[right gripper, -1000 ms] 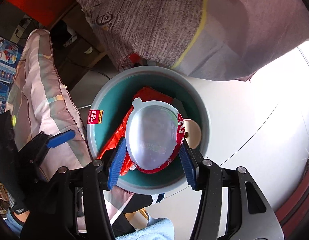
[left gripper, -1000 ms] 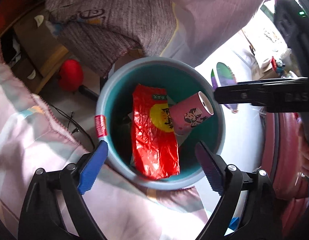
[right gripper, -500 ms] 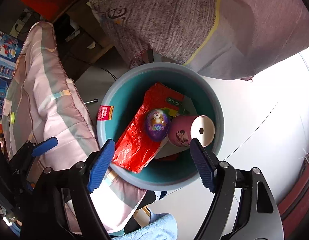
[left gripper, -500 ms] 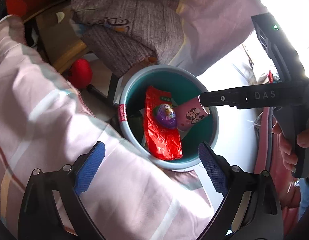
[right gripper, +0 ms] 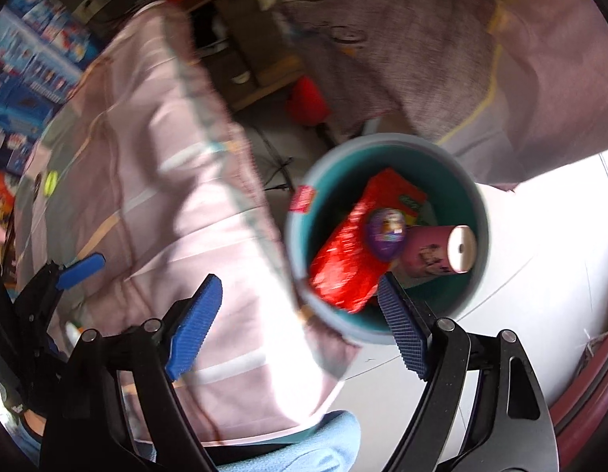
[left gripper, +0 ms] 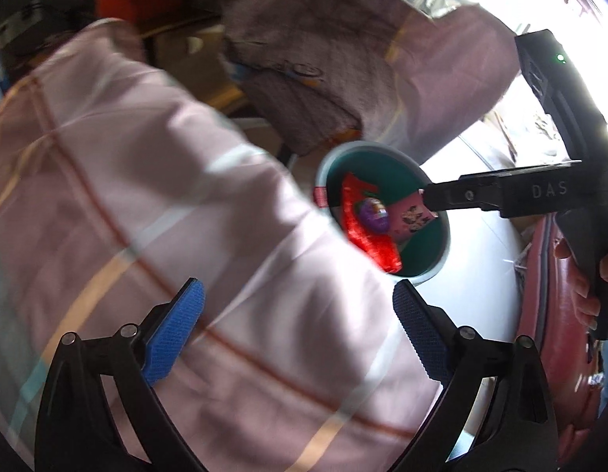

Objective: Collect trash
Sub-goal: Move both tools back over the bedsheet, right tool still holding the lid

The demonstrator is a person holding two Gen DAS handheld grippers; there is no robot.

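Hovering above the round teal plastic bin with a grey rim (right gripper: 386,232), the right gripper (right gripper: 300,322) has its blue-padded jaws spread wide with nothing between them; the left gripper (left gripper: 300,334) is equally wide and empty over a pink checked quilt (left gripper: 154,204).

Inside the bin lie a crinkled red foil snack bag (right gripper: 345,259), a purple egg-shaped wrapper (right gripper: 385,228) on top of it, and a pink printed paper cup (right gripper: 433,255) on its side at the bin's 3 o'clock. Judging by that, a drop-off looks finished, and the next move calls for finding another piece of trash; none shows outside the bin, so both grippers would have to turn elsewhere first.

Only the left wrist view shows the right tool's black body and the hand (left gripper: 587,283) holding it at 3 o'clock, its tip overlapping the cup. Only the right wrist view shows the cup's pale base, blue printed boxes (right gripper: 32,78) at 10 o'clock, and a light blue fuzzy cloth (right gripper: 304,448) at 6 o'clock. Both views are blurred.
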